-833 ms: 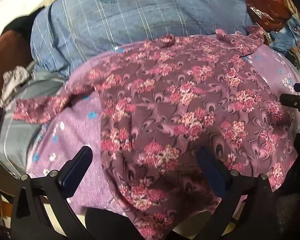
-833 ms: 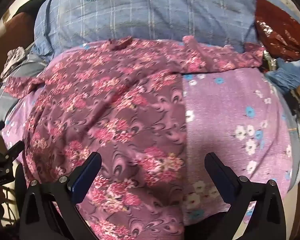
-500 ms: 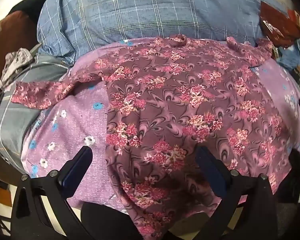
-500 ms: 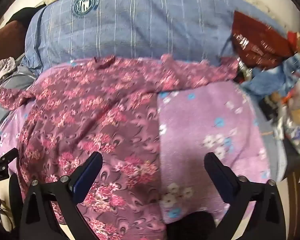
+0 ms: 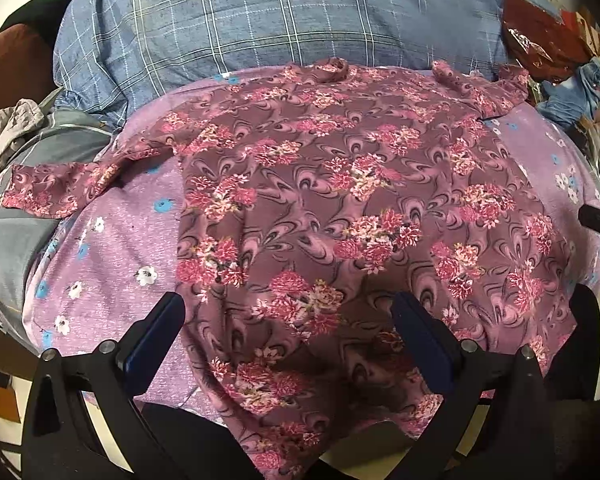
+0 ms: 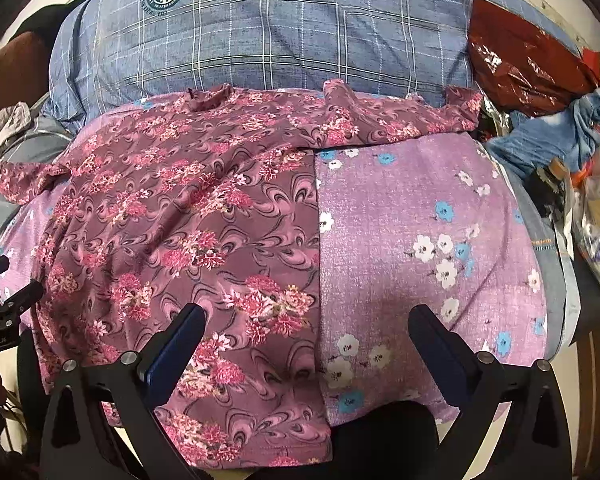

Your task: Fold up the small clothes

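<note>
A maroon floral shirt (image 5: 340, 208) lies spread flat on a lilac flowered cloth (image 5: 108, 248), its collar at the far side and both sleeves stretched out sideways. It also shows in the right wrist view (image 6: 188, 216), with the lilac cloth (image 6: 412, 216) bare to its right. My left gripper (image 5: 288, 320) is open and empty above the shirt's near hem. My right gripper (image 6: 306, 332) is open and empty above the shirt's right edge. The left gripper's body (image 6: 4, 312) shows at the far left of the right wrist view.
A blue checked pillow (image 5: 284, 16) lies behind the shirt. A grey cloth pile (image 5: 16, 132) sits at the left. A dark red foil bag (image 6: 524, 68), blue denim (image 6: 560, 136) and clutter crowd the right side.
Both grippers have drawn back from the shirt and the view has widened. The shirt has not moved. Both grippers stay open.
</note>
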`<state>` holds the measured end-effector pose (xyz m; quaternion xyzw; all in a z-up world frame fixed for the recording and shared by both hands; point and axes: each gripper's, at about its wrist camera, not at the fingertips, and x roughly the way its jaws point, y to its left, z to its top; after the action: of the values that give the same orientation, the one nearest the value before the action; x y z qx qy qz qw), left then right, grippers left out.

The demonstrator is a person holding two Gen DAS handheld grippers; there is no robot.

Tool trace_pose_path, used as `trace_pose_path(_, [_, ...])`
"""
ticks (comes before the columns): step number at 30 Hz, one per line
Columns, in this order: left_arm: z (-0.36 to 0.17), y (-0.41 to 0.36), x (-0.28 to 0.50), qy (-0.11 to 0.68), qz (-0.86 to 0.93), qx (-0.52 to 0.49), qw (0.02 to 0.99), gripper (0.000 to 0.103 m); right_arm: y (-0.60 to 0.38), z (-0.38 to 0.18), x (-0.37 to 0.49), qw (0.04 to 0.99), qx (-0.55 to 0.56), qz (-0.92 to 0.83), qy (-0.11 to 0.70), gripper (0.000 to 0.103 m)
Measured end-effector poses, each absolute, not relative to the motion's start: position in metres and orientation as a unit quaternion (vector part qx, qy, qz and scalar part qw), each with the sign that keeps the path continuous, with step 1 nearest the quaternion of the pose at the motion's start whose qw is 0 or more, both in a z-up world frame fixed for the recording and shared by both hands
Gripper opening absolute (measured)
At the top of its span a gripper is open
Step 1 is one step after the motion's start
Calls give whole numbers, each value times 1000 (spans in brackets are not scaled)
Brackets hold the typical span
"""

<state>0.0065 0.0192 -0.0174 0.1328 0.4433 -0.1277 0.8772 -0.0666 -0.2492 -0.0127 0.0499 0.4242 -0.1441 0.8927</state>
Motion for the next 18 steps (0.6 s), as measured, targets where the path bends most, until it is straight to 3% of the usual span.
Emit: trace_pose_path(18, [-33,14,17,461,-140,123,867,103,-254,-16,-54,887,21,-155,434,102])
